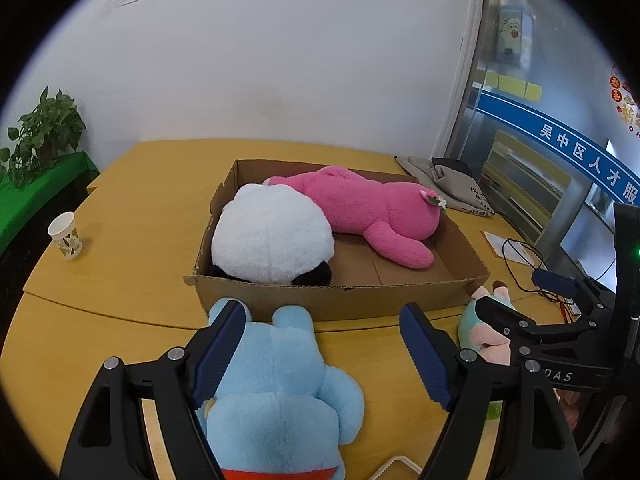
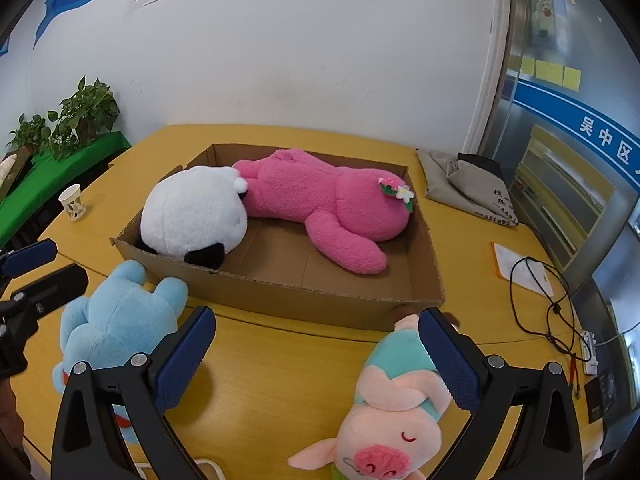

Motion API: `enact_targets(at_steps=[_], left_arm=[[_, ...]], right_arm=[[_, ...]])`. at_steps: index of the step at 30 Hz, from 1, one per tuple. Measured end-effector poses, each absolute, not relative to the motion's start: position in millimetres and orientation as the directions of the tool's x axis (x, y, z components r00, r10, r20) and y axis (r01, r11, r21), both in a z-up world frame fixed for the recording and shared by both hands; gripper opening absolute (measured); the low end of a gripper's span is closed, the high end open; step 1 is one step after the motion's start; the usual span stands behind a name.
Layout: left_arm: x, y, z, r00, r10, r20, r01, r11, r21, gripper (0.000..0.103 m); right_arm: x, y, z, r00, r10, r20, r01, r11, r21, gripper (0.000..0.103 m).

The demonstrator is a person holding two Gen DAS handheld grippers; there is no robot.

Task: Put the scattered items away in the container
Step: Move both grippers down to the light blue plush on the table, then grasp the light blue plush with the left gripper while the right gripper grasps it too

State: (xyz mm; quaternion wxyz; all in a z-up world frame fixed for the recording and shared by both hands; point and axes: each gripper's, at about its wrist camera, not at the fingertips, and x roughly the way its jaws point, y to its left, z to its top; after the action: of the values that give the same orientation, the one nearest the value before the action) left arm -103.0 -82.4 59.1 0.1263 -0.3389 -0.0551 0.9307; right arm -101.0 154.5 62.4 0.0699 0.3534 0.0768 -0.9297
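A paper cup (image 1: 66, 235) stands alone near the left edge of the yellow table (image 1: 132, 208), with bare tabletop all around it. The cardboard box (image 1: 336, 300) sits mid-table with its low front wall toward the cameras. Inside it, a panda toy (image 1: 272, 234) fills the left end and a pink toy (image 1: 368, 210) lies along the back. The right front part of the box floor is bare.

Just in front of the box's left corner lies the blue toy (image 1: 276, 392). The left gripper (image 1: 324, 344) stands wide open over it, one jaw on each side of the toy's upper body, the pads not pressing. The frame bottom cuts the toy's lower part off.

A strip of free table separates the blue toy from the pig toy (image 2: 396, 408), which lies by the box's right front corner. The right gripper (image 2: 316, 352) is open too: its right jaw overlaps the pig's back, its left jaw hangs over bare wood. Whether that jaw touches the pig is unclear.

Farther right lie a grey cloth bag (image 2: 464, 184) and black cables (image 2: 540, 300).
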Motion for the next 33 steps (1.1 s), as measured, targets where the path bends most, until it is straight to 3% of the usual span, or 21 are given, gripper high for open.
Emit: enact_targets(at_steps=[6,12,15,28,33], left_arm=[[-106.3,-106.4,35.3,-0.688,0.318,-0.652,-0.220,-0.948,-0.230,0.079],[-111.9,-106.8,8.5,-0.650,0.285,-0.705,-0.257,-0.955,-0.149,0.079],[-114.7,-116.3,1.5,-0.639,0.289,-0.713,-0.244,-0.955,-0.168,0.079],[-122.9,-133.0,-48.2,-0.497,0.421,-0.759,-0.271,-0.906,-0.326,0.079],[-122.8,-122.1,-46.7,-0.497,0.401,-0.769,-0.307,-0.911,-0.276,0.079]], right_arm=[[-94.1,138.2,47.1,-0.681,-0.252,-0.687,0.329,-0.944,0.019,0.103],[-81.6,98.8,18.5,-0.545,-0.455,-0.704,0.548,-0.829,0.111,0.103],[-72.7,77.5,1.4,-0.478,-0.517,-0.710,0.611,-0.776,0.153,0.103],[-64.9,34.7,-39.7,-0.373,-0.585,-0.720,0.677,-0.702,0.221,0.103],[-64.4,24.9,-58.4,-0.325,-0.590,-0.739,0.684,-0.687,0.247,0.103]])
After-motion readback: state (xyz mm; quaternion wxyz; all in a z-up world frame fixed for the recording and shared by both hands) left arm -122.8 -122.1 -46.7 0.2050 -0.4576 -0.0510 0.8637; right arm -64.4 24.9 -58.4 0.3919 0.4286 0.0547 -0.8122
